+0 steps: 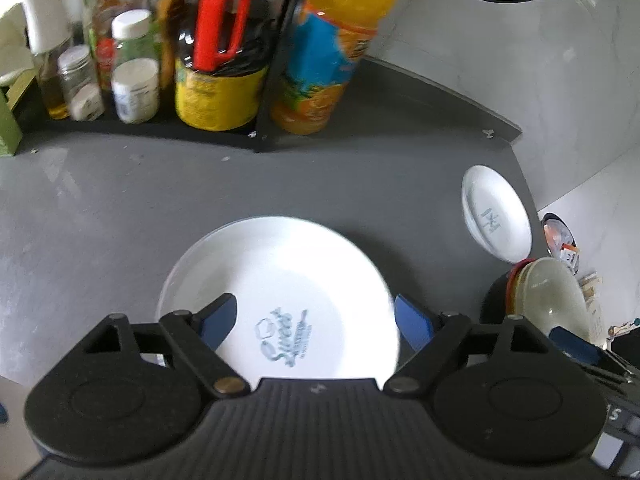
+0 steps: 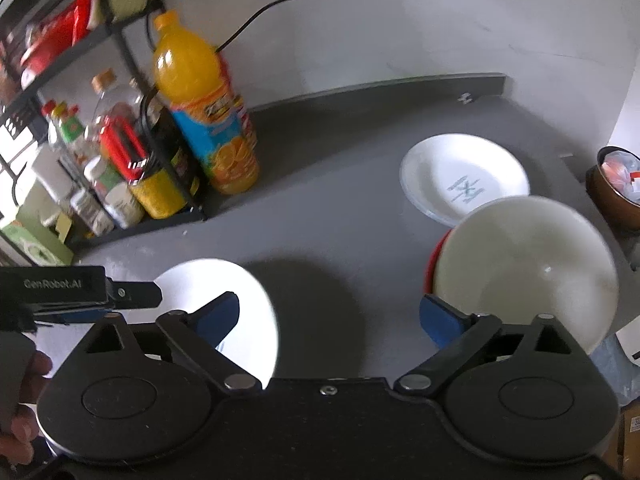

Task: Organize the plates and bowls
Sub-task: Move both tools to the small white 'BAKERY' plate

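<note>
Directly below open left tool (image 1: pixel 314 322): white plate (image 1: pixel 280 280) on counter (image 1: pixel 120 208).

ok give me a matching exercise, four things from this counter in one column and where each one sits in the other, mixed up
Things:
1. near white plate
2. far white plate
3. pale bowl
4. orange juice bottle

Places:
A. nested in a red bowl, at the right
B. upright beside the black rack
C. between the left gripper's open fingers
D. flat on the counter, beyond the bowls

Pairs: 1-C, 2-D, 3-A, 4-B
</note>
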### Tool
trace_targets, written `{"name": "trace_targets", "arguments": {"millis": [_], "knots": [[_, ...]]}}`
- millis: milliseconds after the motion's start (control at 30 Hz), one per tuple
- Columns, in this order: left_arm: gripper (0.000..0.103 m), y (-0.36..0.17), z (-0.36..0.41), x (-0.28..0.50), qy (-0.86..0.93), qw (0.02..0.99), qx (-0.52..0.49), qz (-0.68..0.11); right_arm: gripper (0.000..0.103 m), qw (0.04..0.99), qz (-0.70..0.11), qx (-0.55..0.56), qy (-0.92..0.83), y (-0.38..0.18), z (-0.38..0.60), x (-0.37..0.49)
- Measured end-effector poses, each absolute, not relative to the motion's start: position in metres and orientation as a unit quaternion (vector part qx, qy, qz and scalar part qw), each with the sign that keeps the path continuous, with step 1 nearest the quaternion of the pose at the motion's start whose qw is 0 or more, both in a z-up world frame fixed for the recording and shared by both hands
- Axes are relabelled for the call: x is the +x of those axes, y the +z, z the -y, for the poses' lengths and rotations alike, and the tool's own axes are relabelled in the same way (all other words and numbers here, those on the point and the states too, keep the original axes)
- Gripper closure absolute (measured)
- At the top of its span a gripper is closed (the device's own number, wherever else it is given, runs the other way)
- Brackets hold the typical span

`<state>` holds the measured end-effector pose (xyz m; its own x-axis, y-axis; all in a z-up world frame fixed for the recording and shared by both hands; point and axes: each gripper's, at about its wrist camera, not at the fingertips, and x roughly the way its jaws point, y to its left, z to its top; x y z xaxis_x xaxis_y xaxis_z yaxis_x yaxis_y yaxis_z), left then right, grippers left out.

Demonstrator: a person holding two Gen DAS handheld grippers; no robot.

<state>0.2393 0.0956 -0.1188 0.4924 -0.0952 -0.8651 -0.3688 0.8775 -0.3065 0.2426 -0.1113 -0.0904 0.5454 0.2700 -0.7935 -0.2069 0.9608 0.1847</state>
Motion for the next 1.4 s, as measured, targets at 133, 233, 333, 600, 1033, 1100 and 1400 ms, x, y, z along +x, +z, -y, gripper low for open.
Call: {"name": "trace_targets", "arguments": {"millis": [133, 233, 333, 600, 1033, 1100, 1400], "knots": [[0.018, -0.111, -0.077, 0.255, 0.074, 0.83, -0.239, -0.499, 0.0, 0.88, -0.452, 0.043, 0.142, -0.078, 0.135, 0.255], [0.018, -0.107, -0.06, 0.27, 0.076, 0.831, -0.232, -0.501, 0.0, 0.88, -0.451, 0.044, 0.142, -0.072, 0.154, 0.266], [0.018, -0.101, -0.044, 0.284, 0.074, 0.835, -0.222, -0.498, 0.0, 0.882, -0.447, 0.054, 0.143, -0.071, 0.174, 0.279], [0.018, -0.098, -0.005, 0.326, 0.069, 0.837, -0.205, -0.502, 0.0, 0.882, -0.444, 0.071, 0.141, -0.069, 0.221, 0.315], [0.018, -0.115, 0.047, 0.391, 0.061, 0.829, -0.211, -0.515, 0.004, 0.877, -0.451, 0.082, 0.143, -0.072, 0.287, 0.369], [0.019, -0.12, 0.053, 0.4, 0.061, 0.826, -0.213, -0.518, 0.007, 0.873, -0.457, 0.085, 0.145, -0.078, 0.295, 0.378], [0.028, -0.148, 0.068, 0.433, 0.066, 0.811, -0.236, -0.531, 0.027, 0.85, -0.495, 0.09, 0.157, -0.116, 0.317, 0.417]]}}
